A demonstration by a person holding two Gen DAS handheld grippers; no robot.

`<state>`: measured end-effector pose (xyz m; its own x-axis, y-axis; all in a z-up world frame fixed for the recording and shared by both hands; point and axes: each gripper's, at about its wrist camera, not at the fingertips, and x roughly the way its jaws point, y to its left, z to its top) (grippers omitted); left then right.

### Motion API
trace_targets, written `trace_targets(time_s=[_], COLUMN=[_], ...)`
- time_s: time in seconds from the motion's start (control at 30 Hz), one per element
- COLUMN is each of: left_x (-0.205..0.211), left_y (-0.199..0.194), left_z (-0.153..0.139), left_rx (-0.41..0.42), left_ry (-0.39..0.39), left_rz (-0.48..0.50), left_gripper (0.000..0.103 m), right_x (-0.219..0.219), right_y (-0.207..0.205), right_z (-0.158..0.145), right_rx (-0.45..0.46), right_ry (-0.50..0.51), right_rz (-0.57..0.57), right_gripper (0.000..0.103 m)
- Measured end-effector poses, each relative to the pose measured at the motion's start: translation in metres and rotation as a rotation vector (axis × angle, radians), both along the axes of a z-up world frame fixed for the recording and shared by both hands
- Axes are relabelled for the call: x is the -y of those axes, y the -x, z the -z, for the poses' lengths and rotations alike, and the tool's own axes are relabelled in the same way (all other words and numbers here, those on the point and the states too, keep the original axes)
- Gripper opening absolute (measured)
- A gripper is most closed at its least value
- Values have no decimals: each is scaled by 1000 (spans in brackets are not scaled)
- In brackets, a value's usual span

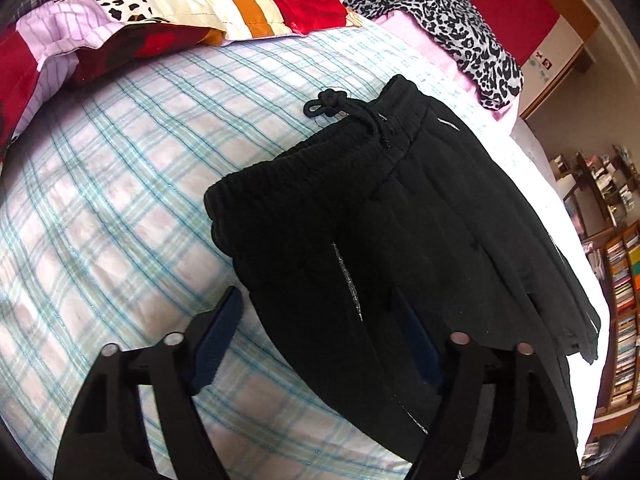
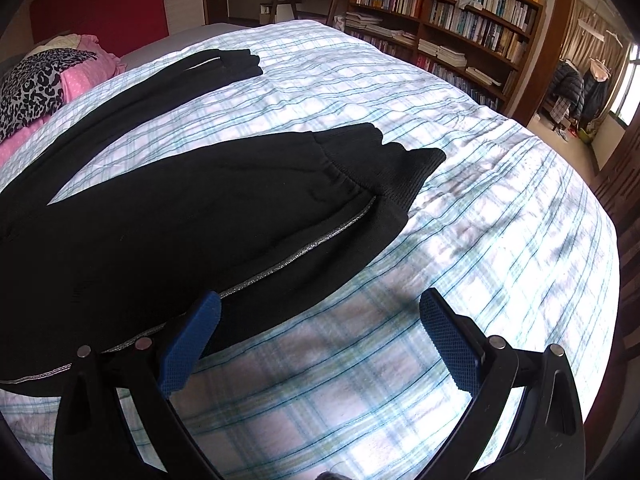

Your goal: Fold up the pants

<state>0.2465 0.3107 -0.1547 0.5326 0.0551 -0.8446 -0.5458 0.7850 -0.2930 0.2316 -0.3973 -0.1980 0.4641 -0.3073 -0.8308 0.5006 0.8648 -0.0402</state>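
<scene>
Black pants point(image 1: 360, 232) are lying flat on a bed covered with a plaid sheet point(image 1: 132, 208), the elastic waistband point(image 1: 320, 168) and its knotted drawstring point(image 1: 340, 110) pointing toward the pillows. In the right wrist view the pants point(image 2: 192, 216) are spreading into two legs: the nearer leg, carrying a silver side stripe point(image 2: 296, 252), is ending in a ribbed cuff point(image 2: 404, 176), while the farther leg point(image 2: 224, 66) is stretching away toward the far edge of the sheet point(image 2: 460, 216). The left tongs point(image 1: 320, 332) are standing spread, one blue finger over the sheet beside the pants and the other over the black fabric, pinching nothing. The right tongs point(image 2: 320, 332) are likewise standing spread, the left finger overlapping the striped leg's edge and the right finger over bare sheet. A patchwork quilt point(image 1: 168, 4) and a leopard-print cloth point(image 1: 448, 20) on a pink pillow point(image 1: 404, 24) are resting at the head of the bed. A bookshelf point(image 2: 444, 12) is lining the wall beyond.
</scene>
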Motion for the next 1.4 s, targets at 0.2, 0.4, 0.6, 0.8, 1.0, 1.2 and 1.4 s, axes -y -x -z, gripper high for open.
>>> trace_targets(time_s=[0.2, 0.4, 0.6, 0.8, 1.0, 1.2, 1.4], left_x=[-12, -12, -15, -14, -17, -22, -53], left_y=[15, 28, 38, 34, 36, 53, 70], left_z=[-3, -8, -11, -9, -21, -50, -49], left_rx=[18, 22, 23, 4, 14, 21, -34], left_ry=[51, 22, 14, -6, -11, -152, -191], left_rz=[-30, -15, -21, -19, -50, -123, -97], left_gripper=[15, 14, 13, 13, 9, 0, 0], right_x=[15, 50, 82, 97, 101, 106, 98], right_y=[2, 14, 13, -16, -9, -2, -3], right_z=[-4, -8, -6, 6, -12, -22, 4], right_rx=[25, 87, 145, 97, 147, 105, 9], right_ry=[-39, -161, -291, -252, -249, -176, -62], right_rz=[44, 124, 163, 151, 137, 113, 102], right_gripper=[101, 101, 101, 54, 13, 13, 45])
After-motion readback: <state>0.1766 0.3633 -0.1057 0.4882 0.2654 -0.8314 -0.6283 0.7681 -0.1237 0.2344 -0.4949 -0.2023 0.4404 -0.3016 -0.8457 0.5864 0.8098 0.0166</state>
